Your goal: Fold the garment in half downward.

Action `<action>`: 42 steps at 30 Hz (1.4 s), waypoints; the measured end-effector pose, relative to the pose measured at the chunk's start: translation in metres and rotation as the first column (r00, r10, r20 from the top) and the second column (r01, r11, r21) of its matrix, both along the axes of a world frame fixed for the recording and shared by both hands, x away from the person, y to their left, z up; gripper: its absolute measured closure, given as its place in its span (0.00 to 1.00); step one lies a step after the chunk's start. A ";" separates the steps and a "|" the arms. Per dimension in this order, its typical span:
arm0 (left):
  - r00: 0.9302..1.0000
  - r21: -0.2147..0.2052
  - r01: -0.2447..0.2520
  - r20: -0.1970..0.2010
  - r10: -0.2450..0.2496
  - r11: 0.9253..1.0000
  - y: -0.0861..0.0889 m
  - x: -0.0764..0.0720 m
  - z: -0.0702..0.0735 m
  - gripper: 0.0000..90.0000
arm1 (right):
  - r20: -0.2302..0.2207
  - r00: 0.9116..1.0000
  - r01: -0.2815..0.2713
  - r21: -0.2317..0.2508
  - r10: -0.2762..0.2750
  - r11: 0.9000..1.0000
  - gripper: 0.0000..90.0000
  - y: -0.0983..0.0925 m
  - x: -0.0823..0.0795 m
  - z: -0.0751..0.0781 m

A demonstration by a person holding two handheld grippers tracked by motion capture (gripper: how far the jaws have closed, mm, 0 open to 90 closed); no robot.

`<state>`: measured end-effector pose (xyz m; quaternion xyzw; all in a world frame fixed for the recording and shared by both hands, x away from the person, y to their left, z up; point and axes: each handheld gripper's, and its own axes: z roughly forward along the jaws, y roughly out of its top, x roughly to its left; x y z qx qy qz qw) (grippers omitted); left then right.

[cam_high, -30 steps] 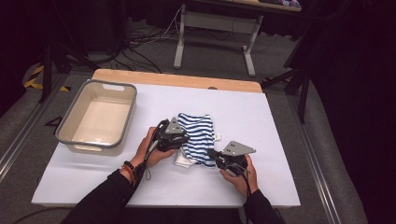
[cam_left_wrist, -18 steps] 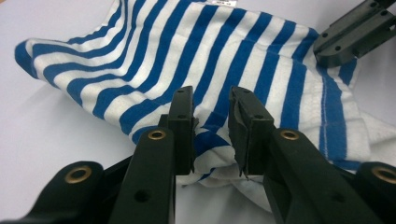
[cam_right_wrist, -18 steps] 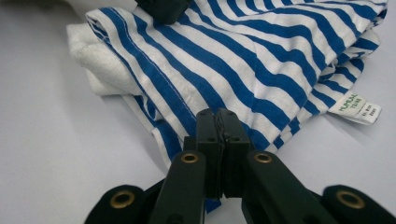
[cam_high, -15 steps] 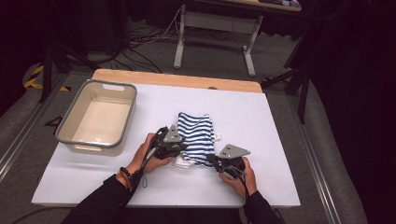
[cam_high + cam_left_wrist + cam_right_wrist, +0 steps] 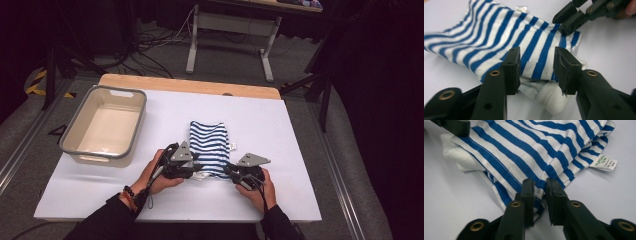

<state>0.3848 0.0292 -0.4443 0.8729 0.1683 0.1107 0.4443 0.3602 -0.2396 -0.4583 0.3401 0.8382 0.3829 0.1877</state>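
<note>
The left hand-held gripper (image 5: 537,67) has just been opening its jaws; they now stand apart over the near edge of the striped garment (image 5: 210,145), cloth between them but unpressed. The right hand-held gripper (image 5: 540,195) has also just been opening: its jaws sit narrowly apart at the garment's near right corner, seemingly no longer pinching. Since a second ago both have drawn the near edge toward the person, so this fold looks finished and let go. The garment is soft blue-and-white knit, folded into a flat oblong, with a white ribbed piece (image 5: 549,96) bunched beneath and a small label (image 5: 606,163). Left of it, well apart, stands a rigid grey bin (image 5: 105,125) on the smooth white surface (image 5: 300,150).
</note>
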 end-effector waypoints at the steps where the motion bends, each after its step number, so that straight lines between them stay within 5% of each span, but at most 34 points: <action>1: 1.000 -0.003 0.001 -0.009 -0.001 1.000 0.000 0.000 -0.002 0.70 | -0.001 1.000 -0.003 -0.001 0.003 1.000 0.92 0.000 -0.002 0.001; 6: 0.999 0.033 0.011 -0.038 -0.009 0.999 0.001 0.002 -0.003 0.93 | -0.012 1.000 -0.011 0.008 0.011 1.000 0.96 0.000 -0.004 0.000; 8: 0.998 0.017 0.016 -0.056 -0.015 1.000 0.002 0.003 -0.004 1.00 | -0.005 1.000 -0.018 0.012 0.018 1.000 0.97 -0.001 -0.005 0.002; 16: 0.999 0.033 0.039 -0.009 -0.039 0.999 0.002 -0.003 0.004 1.00 | 0.021 1.000 -0.019 0.058 0.018 0.998 0.97 -0.008 -0.013 0.014; 26: 0.999 0.082 0.048 0.000 -0.048 0.995 0.000 -0.008 0.003 1.00 | -0.024 1.000 -0.018 0.016 0.018 1.000 0.95 -0.008 -0.018 0.005; 42: 0.998 0.058 0.024 0.051 -0.027 0.998 0.009 -0.012 0.011 0.96 | -0.012 1.000 -0.026 0.014 0.026 1.000 0.92 -0.010 -0.019 0.005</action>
